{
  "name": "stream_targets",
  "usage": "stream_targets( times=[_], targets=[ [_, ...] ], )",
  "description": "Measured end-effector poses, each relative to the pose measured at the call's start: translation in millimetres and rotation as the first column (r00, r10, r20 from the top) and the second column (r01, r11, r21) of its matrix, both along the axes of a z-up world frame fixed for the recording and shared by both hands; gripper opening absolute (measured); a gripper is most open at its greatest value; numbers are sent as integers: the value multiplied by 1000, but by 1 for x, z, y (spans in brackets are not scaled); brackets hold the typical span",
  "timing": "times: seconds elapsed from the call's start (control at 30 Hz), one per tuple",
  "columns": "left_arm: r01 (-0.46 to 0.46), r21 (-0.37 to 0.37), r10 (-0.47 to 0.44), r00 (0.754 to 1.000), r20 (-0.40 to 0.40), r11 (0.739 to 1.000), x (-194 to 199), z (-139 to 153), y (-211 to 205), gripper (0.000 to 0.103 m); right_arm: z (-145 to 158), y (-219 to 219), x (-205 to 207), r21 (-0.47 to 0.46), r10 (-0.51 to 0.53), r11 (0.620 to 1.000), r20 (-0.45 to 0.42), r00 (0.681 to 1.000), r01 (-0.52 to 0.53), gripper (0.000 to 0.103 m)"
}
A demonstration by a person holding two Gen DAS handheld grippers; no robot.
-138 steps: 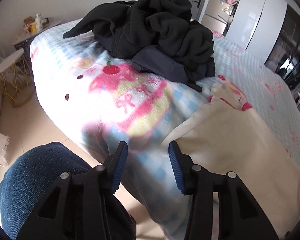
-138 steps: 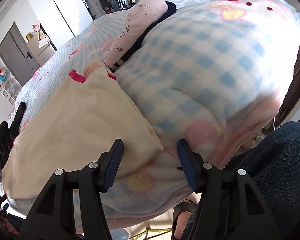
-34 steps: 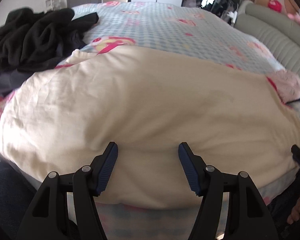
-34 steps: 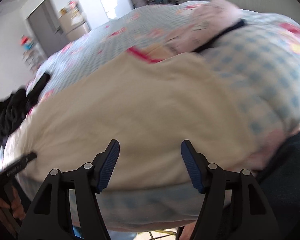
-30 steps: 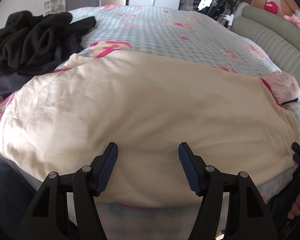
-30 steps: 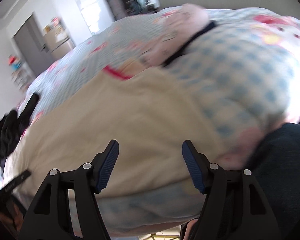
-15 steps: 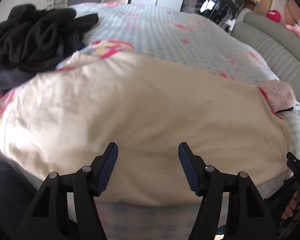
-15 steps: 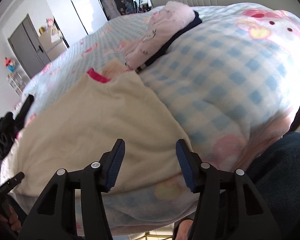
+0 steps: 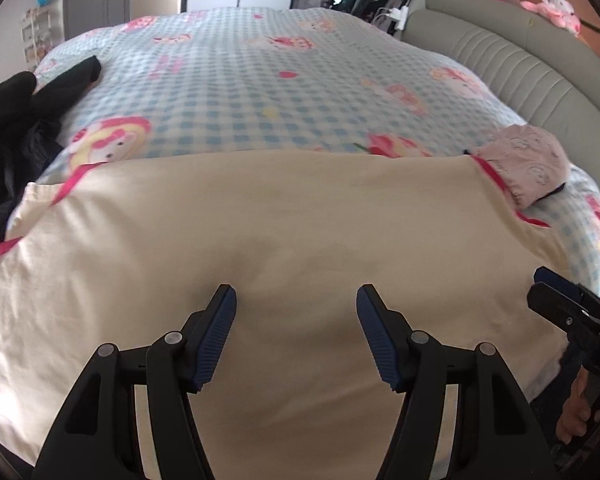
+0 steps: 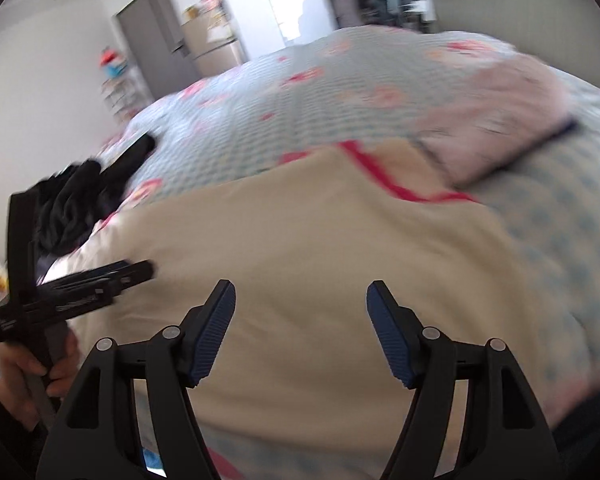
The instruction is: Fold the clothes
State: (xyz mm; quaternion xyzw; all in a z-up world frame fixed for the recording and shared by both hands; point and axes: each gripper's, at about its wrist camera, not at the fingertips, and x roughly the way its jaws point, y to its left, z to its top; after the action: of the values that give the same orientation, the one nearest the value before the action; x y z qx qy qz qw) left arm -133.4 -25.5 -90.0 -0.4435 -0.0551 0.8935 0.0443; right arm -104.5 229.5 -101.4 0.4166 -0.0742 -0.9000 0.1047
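Observation:
A cream garment with pink trim [image 9: 284, 216] lies spread flat across the near edge of the bed, also in the right wrist view [image 10: 300, 240]. My left gripper [image 9: 296, 300] hovers open over its near middle, nothing between the fingers. My right gripper [image 10: 300, 296] is open above the same cloth, further right; this view is motion-blurred. In the left wrist view the right gripper [image 9: 560, 300] shows at the right edge. The left gripper [image 10: 100, 276] appears at the left of the right wrist view, with a hand on its handle.
The bed has a blue checked cartoon cover [image 9: 260, 80]. A folded pink garment [image 9: 528, 164] sits at the right by the grey headboard [image 9: 520, 48]. A pile of black clothes [image 9: 12, 120] lies at the left. Wardrobe and door stand beyond.
Both grippers have stayed open. The left one has moved forward over the cream garment. The right one swung left from the blanket's corner to face the garment.

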Motion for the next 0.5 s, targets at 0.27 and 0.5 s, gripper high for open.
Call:
stream_targets(
  times=[0.27, 0.5],
  targets=[
    [-219, 22, 219, 976, 12, 975, 21, -10, -94, 62, -16, 19, -8, 46, -80, 996, 59, 995, 77, 65],
    [-129, 222, 141, 989, -39, 966, 41, 4, -64, 62, -8, 72, 40, 35, -248, 969, 72, 966, 246, 72]
  ],
)
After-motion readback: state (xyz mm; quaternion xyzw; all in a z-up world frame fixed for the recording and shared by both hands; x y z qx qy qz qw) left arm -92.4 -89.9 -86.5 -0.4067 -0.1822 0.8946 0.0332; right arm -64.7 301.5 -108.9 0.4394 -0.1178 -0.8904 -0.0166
